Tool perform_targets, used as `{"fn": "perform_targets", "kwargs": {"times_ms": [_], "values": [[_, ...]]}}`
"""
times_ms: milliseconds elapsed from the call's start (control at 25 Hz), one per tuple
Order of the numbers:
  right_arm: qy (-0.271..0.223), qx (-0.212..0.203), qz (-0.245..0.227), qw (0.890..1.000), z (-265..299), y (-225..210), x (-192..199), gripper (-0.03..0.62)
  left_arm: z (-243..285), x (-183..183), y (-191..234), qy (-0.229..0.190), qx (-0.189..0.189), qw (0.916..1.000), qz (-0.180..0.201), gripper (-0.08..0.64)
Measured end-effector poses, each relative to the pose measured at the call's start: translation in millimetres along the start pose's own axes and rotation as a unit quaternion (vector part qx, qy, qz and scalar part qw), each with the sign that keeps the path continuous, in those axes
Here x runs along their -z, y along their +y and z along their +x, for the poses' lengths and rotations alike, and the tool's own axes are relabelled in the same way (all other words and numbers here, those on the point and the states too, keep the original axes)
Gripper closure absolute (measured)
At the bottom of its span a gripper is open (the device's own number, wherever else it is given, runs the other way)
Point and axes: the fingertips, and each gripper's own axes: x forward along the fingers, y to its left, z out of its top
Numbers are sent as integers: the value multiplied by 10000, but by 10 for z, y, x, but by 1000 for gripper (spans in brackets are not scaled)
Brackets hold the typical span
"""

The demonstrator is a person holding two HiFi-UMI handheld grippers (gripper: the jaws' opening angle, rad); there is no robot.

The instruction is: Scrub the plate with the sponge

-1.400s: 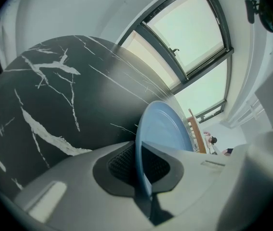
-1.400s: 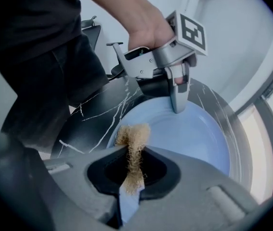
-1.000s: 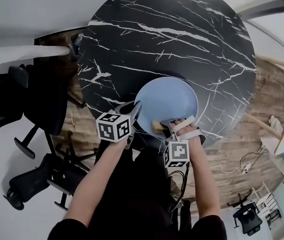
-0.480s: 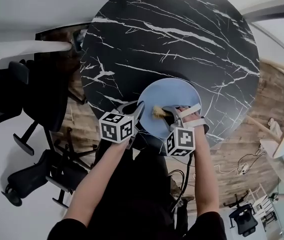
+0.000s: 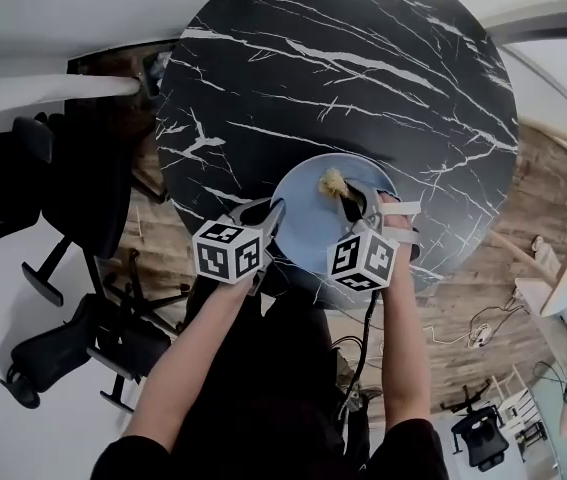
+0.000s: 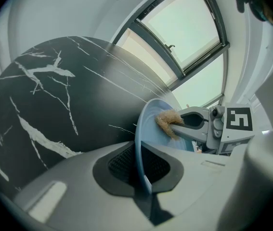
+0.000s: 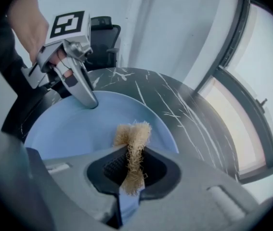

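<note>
Pinching sponge [image 5: 333, 181] against plate [image 5: 306, 223]; plate rim clamped.

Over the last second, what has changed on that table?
The right tongs, shut on the sponge, swept it across the plate from the near rim to the far side. Nothing was picked up or let go. The left tongs kept their clamp on the plate's near-left rim, and the plate stayed put on the table.
</note>
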Motion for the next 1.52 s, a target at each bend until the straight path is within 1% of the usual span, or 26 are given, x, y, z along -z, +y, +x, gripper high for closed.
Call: {"fn": "perform_targets", "kwargs": {"times_ms": [160, 280, 400, 520, 640, 760, 1000, 1200, 1520], "values": [[333, 610, 366, 9969, 5, -288, 164, 549, -5, 3, 17, -5, -19, 10000, -20, 540], [492, 890, 522, 9934, -28, -375, 255, 550, -23, -7, 42, -21, -79, 10000, -45, 540], [640, 1144, 332, 9908, -91, -390, 354, 550, 3, 0, 12, -46, -73, 9999, -105, 540], [656, 1222, 180, 9902, -105, -361, 358, 551, 1, -5, 12, -66, -67, 9998, -152, 540], [652, 1199, -111, 9906, -106, -265, 316, 552, -3, -5, 17, -94, -92, 9998, -168, 540], [560, 1122, -277, 9917, -125, -121, 276, 554, 3, -4, 16, -114, -92, 9997, -182, 538], [392, 802, -632, 9940, -192, 283, 190, 554, 3, -1, 17, -131, -90, 9997, -195, 538], [337, 461, -714, 9958, -243, 612, 145, 554, 3, -6, 20, -137, -69, 9996, -221, 538], [287, 45, -719, 9970, -338, 1006, 136, 554, 14, -6, -6, -130, -93, 9999, -59, 538]]}}
